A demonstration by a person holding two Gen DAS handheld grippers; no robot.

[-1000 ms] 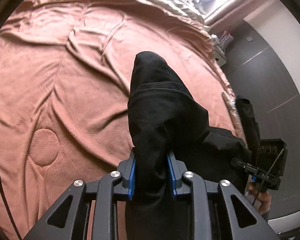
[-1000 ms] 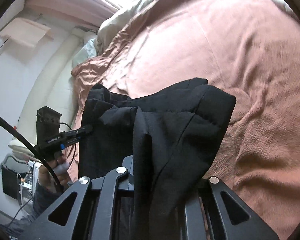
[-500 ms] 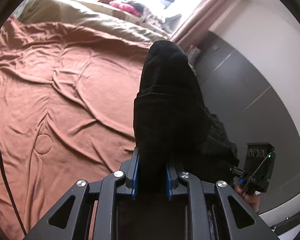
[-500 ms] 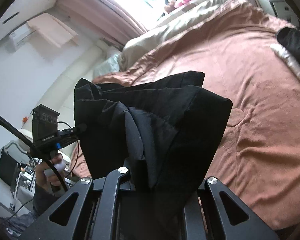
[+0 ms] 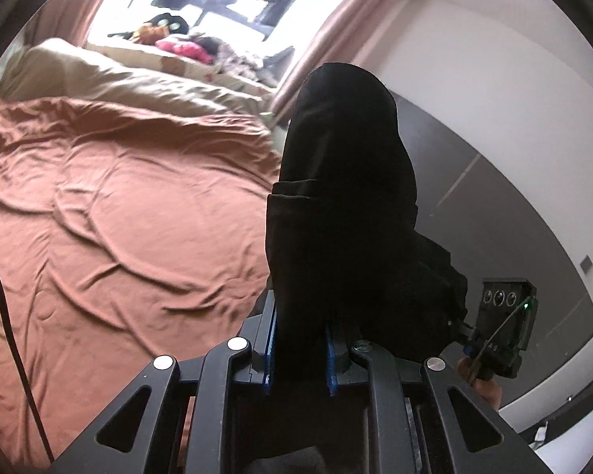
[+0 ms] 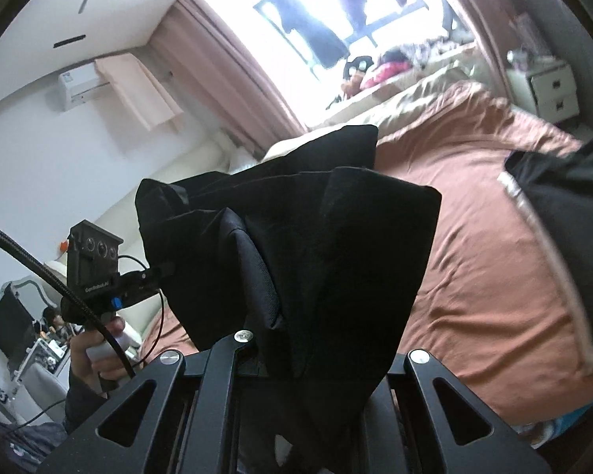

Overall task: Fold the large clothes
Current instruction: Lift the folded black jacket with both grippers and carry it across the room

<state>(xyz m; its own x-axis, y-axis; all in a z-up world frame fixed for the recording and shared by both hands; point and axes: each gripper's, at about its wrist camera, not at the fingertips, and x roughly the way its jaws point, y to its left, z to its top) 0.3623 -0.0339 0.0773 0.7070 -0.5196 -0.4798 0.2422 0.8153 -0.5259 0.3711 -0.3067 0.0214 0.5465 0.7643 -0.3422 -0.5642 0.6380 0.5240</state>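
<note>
Left wrist view: left claw (image 5: 299, 349) clamped on black garment (image 5: 344, 205), jaws just closing. Right claw (image 6: 316, 359) clamped likewise; garment raised above bed (image 6: 474, 237). Step: lift. Next: spread flat, grips kept.

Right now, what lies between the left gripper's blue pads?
A bunched fold of the black garment fills the left gripper, pads pressing it; the left wrist view shows this.

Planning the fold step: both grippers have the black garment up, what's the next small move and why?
Probably spread the two grippers apart: the black garment hangs bunched between the left gripper and right gripper, both shut on it, clear of the brown bedspread. Taut, it could lie flat there.
</note>
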